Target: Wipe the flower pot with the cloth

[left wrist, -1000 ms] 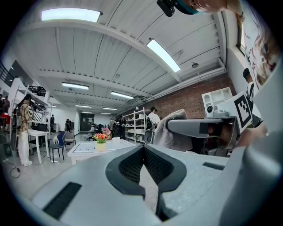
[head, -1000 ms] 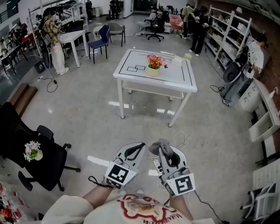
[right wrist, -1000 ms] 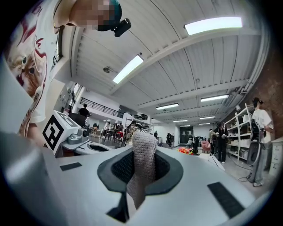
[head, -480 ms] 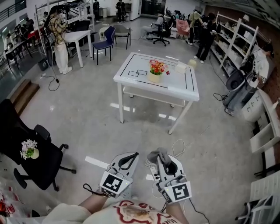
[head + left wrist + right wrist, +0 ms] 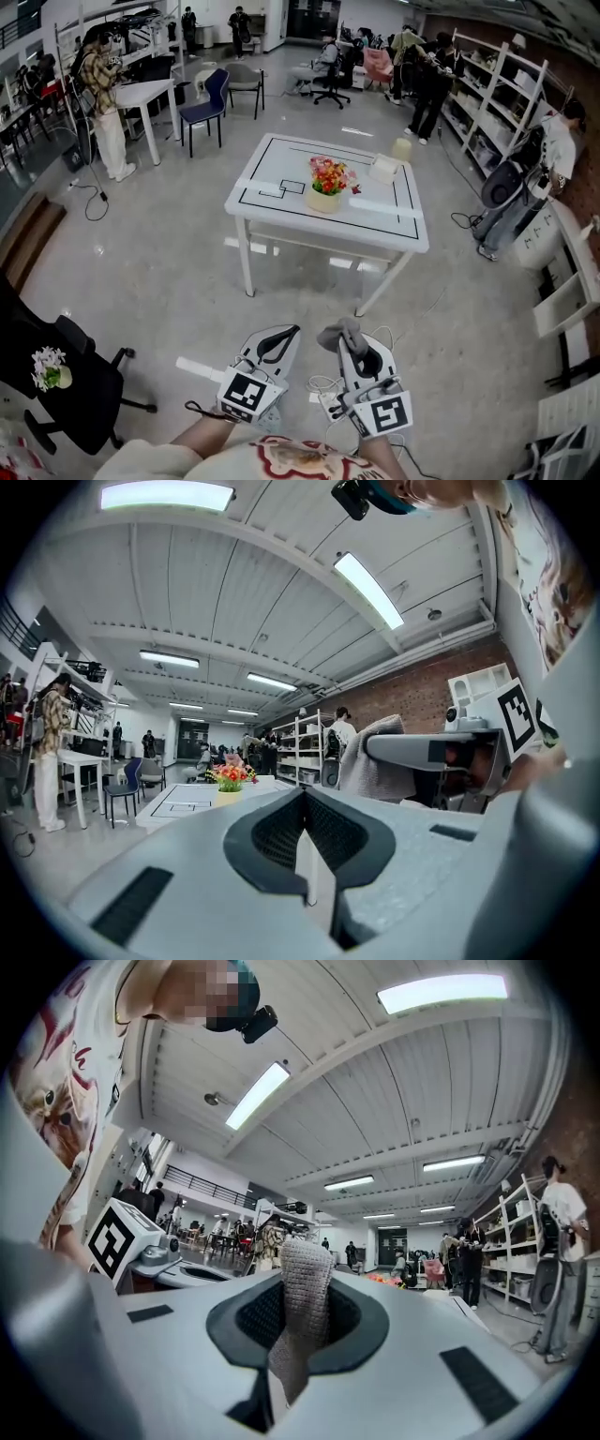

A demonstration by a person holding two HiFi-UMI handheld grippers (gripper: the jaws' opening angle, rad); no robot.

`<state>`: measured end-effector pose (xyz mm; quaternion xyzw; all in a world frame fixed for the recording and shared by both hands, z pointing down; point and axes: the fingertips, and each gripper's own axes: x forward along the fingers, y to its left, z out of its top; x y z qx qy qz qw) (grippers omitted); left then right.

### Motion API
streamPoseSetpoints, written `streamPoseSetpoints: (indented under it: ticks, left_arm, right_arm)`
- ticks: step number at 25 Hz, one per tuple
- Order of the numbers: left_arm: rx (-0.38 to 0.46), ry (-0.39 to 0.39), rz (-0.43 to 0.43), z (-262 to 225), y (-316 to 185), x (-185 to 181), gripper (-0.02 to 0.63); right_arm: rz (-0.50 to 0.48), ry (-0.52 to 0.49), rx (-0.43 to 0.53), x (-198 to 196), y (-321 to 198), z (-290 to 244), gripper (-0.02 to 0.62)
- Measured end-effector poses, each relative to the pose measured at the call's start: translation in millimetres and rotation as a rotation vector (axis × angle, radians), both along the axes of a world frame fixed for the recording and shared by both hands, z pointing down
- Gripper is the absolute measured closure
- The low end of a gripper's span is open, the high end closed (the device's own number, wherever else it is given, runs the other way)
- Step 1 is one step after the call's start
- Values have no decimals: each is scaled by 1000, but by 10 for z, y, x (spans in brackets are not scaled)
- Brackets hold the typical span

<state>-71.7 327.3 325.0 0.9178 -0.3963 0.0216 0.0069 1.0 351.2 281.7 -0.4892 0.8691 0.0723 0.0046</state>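
My left gripper [image 5: 281, 336] clenched, empty | right gripper [image 5: 349, 341] grasps cloth [image 5: 302, 1307] | bare floor [image 5: 187, 300] up to near edge of table [image 5: 281, 214] | flower pot [image 5: 324, 201] mid-table.

White table [image 5: 375, 221]: flower pot [image 5: 325, 199], pale object [image 5: 384, 169]

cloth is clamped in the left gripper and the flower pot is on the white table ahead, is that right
Not quite. The cloth is clamped in the jaws of the right gripper, not the left, as the right gripper view shows; the left gripper is shut on nothing. The flower pot is on the white table ahead.
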Motion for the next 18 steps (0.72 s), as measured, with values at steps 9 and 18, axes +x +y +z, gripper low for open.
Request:
streamPoseSetpoints:
  ticks: [9,18]
  left_arm:
    - [16,-16,68,-159,-1550,-111,603]
    - [0,-31,70,-103,-2097,-231,603]
  right_arm:
    - [72,-13,10,-110,-1515,-84,565]
    - [51,-23,-30,-309,-2083,9,565]
